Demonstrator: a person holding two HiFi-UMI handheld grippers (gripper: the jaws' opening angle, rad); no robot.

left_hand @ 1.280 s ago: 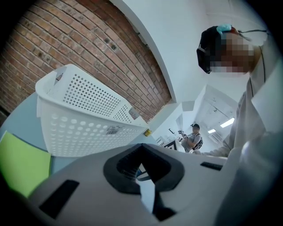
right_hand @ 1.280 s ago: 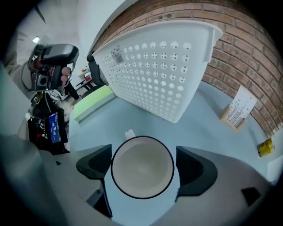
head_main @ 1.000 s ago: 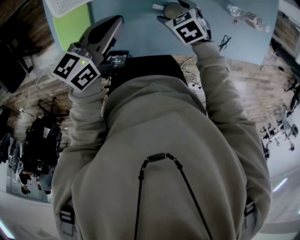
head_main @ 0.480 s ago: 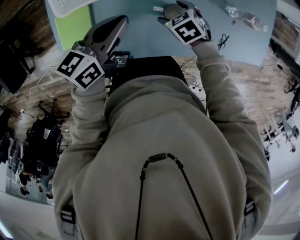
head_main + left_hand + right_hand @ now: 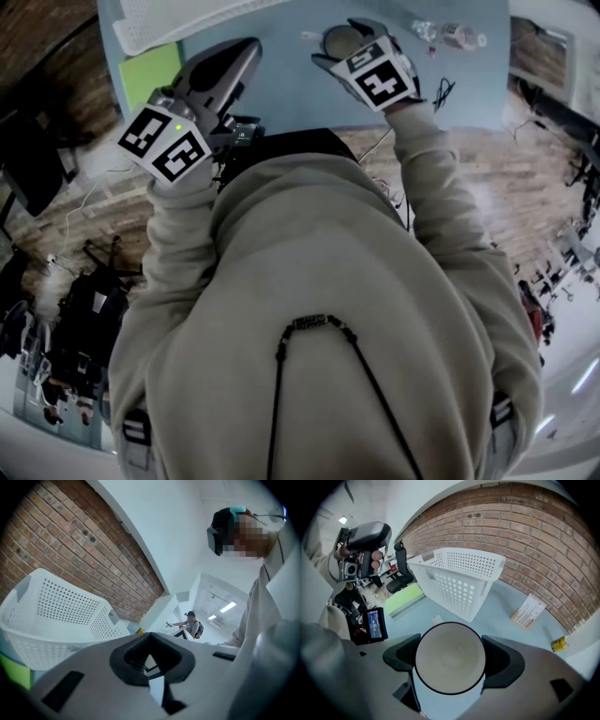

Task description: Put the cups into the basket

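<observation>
Pale blue tabletop, smooth and matte, set against a red brick wall; wood-patterned floor lay around it at the frame's sides. A flat lime-green mat occupied the table's upper-left part, and a clear plastic bottle and a loose black cable lay at upper right. A small wooden card holder stood near the wall.

The basket was white plastic, rectangular, with flared walls pierced by rows of round holes; it stood on the tabletop beside the mat. The cup was round, with a thin dark rim and a plain off-white interior, mouth toward the camera. The right gripper pinched it, one dark pad against each side; the cup sat short of the basket, at the lower centre of the right gripper view. Whether its base touched the table could not be told. The left gripper was empty, its dark pads pressed together at the tips, raised at the table's near edge.

Against the frames of a second before, the head view had shifted: more of the basket showed along the top edge and the bottle lay nearer the centre. The cup stayed clamped throughout.
</observation>
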